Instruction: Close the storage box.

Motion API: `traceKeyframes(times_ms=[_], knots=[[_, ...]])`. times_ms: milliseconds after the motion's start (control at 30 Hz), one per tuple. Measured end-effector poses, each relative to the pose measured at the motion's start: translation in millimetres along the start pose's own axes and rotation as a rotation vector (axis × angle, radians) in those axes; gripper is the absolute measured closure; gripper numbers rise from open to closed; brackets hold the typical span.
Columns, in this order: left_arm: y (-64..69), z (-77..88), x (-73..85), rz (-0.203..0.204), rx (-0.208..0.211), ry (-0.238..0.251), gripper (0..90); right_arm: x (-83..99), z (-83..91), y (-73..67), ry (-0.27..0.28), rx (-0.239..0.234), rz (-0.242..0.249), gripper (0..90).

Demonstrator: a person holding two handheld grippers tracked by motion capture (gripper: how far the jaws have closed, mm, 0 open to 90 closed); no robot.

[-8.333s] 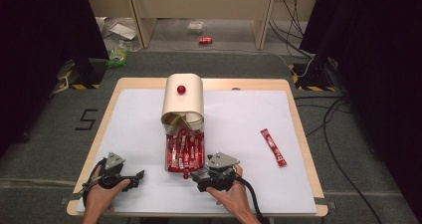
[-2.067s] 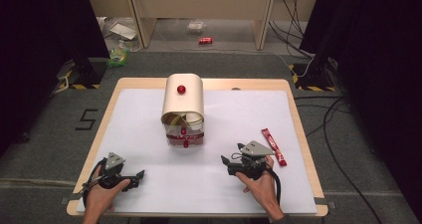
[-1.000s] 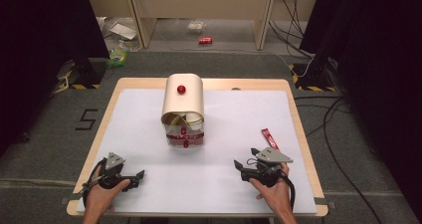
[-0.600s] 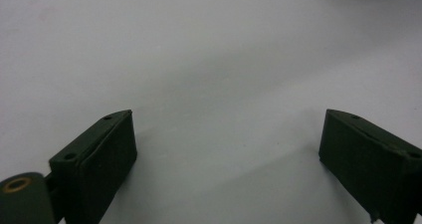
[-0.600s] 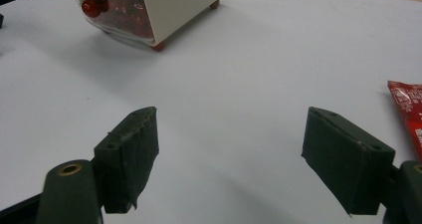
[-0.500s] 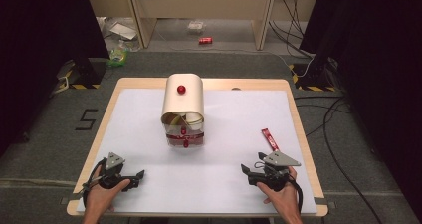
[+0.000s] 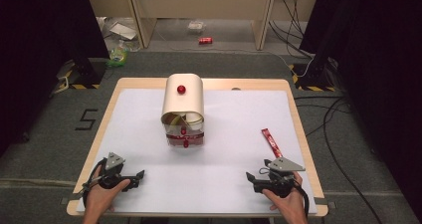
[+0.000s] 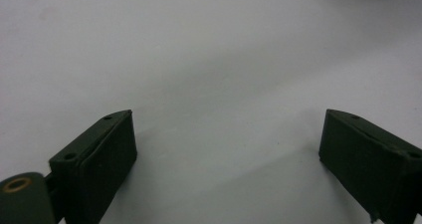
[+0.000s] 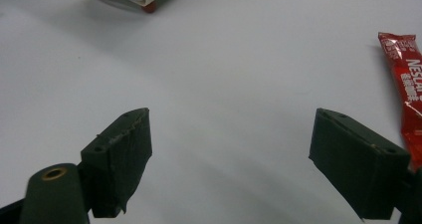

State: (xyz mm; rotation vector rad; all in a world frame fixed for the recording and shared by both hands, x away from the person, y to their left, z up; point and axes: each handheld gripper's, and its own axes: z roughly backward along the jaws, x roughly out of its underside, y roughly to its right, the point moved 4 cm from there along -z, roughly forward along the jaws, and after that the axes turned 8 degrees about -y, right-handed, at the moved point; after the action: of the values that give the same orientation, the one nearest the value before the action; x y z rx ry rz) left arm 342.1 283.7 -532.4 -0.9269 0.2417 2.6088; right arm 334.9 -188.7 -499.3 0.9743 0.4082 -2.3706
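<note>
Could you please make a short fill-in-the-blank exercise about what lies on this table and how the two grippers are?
1. The knob on top of the box is ____ in colour.
2. The red sachet lies on the table nearer to the ____ gripper.
3. The jaws of the left gripper and the right gripper are both ____.

Missing words: red; right; open

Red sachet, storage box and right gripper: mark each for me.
Red sachet (image 7: pixel 271 141): high view, middle of the packet.
Storage box (image 7: pixel 183 98): high view, its curved beige lid.
Right gripper (image 9: pixel 229 159): right gripper view, midway between its open jaws.
</note>
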Motion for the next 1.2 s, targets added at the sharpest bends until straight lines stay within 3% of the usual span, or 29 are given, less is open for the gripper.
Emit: traceKeyframes(times_ms=[1200], knots=[[0.1, 0.0, 0.0, 0.000, -0.001, -0.001, 7.1, 36.0, 17.1, 8.2, -0.113, 0.045, 0.026, 16.0]])
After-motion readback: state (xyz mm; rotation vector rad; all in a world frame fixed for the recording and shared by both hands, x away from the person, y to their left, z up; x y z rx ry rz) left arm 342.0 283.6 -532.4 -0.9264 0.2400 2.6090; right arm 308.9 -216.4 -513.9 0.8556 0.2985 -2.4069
